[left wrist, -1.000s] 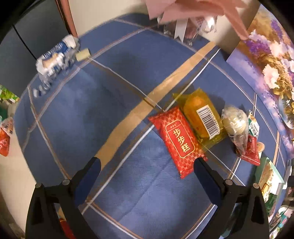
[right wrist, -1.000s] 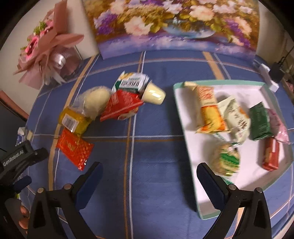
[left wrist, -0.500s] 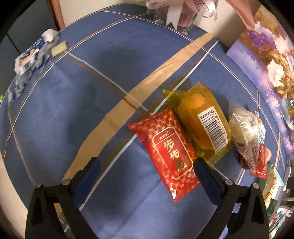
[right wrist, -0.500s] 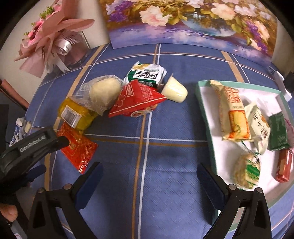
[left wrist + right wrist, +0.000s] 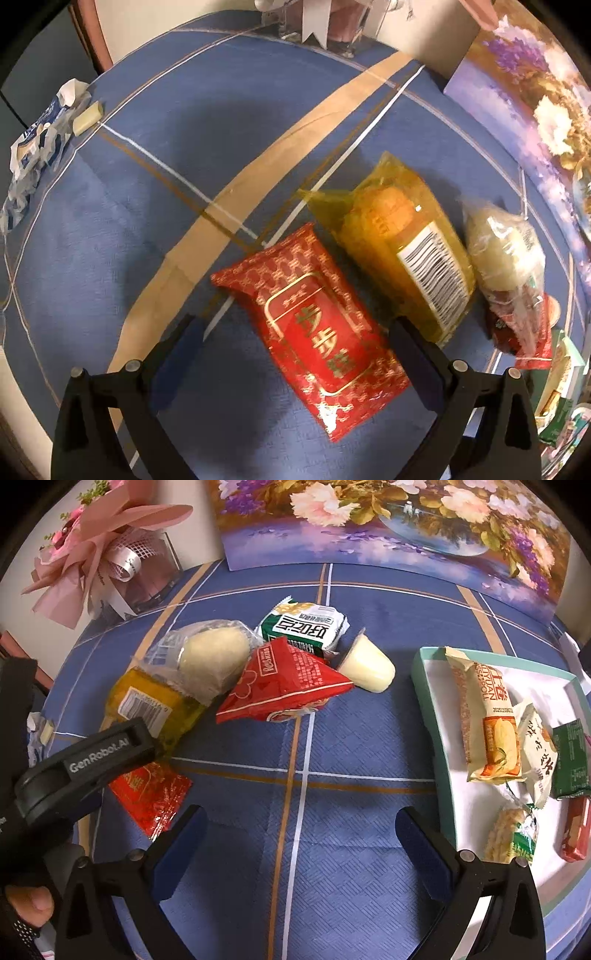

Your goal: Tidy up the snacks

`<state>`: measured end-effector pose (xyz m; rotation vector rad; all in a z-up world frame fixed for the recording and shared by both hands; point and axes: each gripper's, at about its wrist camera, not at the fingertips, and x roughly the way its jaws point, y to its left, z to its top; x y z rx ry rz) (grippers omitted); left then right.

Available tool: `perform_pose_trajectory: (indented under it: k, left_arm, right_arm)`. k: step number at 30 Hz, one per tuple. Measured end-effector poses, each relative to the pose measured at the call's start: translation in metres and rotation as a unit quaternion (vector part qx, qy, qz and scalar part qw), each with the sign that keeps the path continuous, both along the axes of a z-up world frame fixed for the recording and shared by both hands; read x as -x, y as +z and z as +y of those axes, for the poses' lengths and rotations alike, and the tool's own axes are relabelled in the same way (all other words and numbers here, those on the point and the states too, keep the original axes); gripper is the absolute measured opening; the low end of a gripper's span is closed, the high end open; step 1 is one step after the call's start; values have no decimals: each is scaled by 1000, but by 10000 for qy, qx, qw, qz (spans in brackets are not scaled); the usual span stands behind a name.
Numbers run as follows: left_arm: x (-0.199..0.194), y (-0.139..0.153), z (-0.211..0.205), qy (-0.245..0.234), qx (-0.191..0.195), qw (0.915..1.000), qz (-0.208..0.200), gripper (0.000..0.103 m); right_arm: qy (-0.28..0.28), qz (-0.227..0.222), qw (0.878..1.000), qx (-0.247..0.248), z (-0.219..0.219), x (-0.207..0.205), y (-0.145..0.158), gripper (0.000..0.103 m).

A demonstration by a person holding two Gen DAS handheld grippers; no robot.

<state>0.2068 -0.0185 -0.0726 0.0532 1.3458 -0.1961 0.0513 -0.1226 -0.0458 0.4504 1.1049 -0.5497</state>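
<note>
As the left gripper [image 5: 291, 354] came down and forward over the last second, the flat red foil snack packet with gold lettering [image 5: 314, 321] grew to fill the space between its blue-padded fingers [image 5: 177, 354], where a second before it had lain well ahead of them. The jaws stood wide open, straddling the packet's near half and holding nothing; whether the pads touched the blue checked tablecloth [image 5: 129, 206] could not be told. The packet lay flat, just beside the yellow cellophane-wrapped cake with a barcode label [image 5: 402, 251]. That put the grasp within reach, so closing seemed the likely next step. The right gripper [image 5: 299, 842] hung equally wide and empty over bare cloth, between the loose pile and the teal-rimmed white tray [image 5: 428, 701], which already held several snacks.
</note>
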Motion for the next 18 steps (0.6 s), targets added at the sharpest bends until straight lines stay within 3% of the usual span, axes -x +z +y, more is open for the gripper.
perform_pose_trajectory:
  k: [10, 18]
  left_arm:
    - [-11, -2, 21, 155, -64, 9990, 402, 101]
    - [-13, -4, 31, 216, 16, 9988, 448, 96]
  right_arm:
    - [-20, 8, 10000, 68, -1, 3, 2, 103]
    - [47, -56, 9999, 88, 1, 2, 5, 98]
